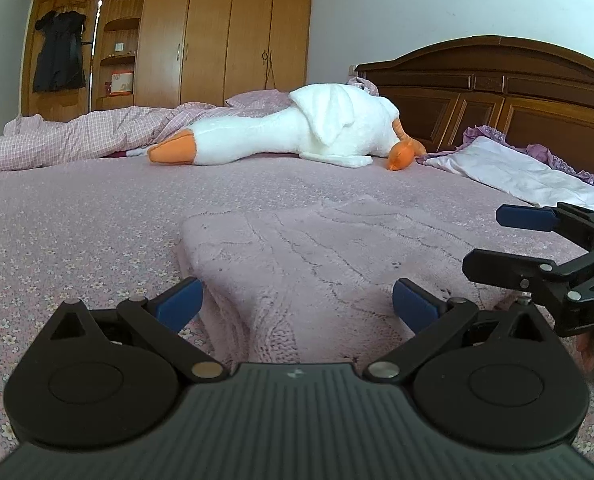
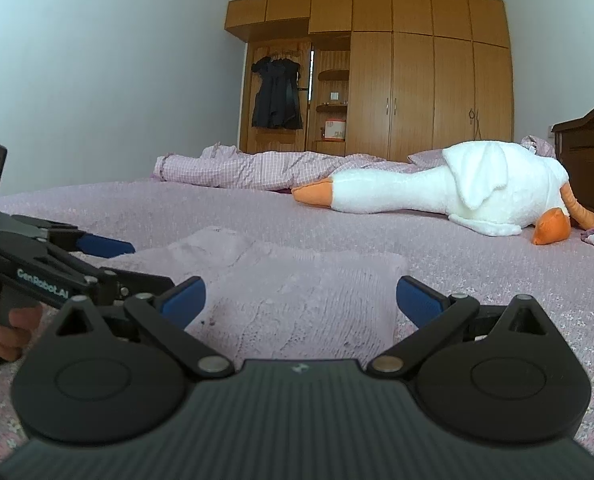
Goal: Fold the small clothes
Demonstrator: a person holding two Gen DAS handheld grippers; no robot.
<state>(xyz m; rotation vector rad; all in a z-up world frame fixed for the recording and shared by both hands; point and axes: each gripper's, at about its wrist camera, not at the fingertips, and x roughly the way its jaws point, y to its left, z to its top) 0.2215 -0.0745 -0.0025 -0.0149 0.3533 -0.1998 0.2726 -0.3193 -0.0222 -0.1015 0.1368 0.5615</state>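
A small pale pink knitted garment point(image 1: 317, 256) lies folded flat on the pink flowered bedspread point(image 1: 77, 220). My left gripper point(image 1: 297, 304) is open, low over the garment's near edge, with nothing between its blue pads. In the right wrist view the same garment point(image 2: 289, 292) lies just ahead of my right gripper point(image 2: 301, 300), which is also open and holds nothing. The right gripper point(image 1: 509, 240) shows at the right edge of the left wrist view, beside the garment's right side. The left gripper point(image 2: 141, 268) enters the right wrist view from the left, held by a hand point(image 2: 13, 332).
A large white plush goose point(image 1: 297, 128) with orange beak and feet lies across the far side of the bed. A checked pink quilt point(image 1: 77, 136) is bunched at far left. A white pillow point(image 1: 521, 172) rests by the dark wooden headboard point(image 1: 497, 92). A wooden wardrobe point(image 2: 417, 80) stands behind.
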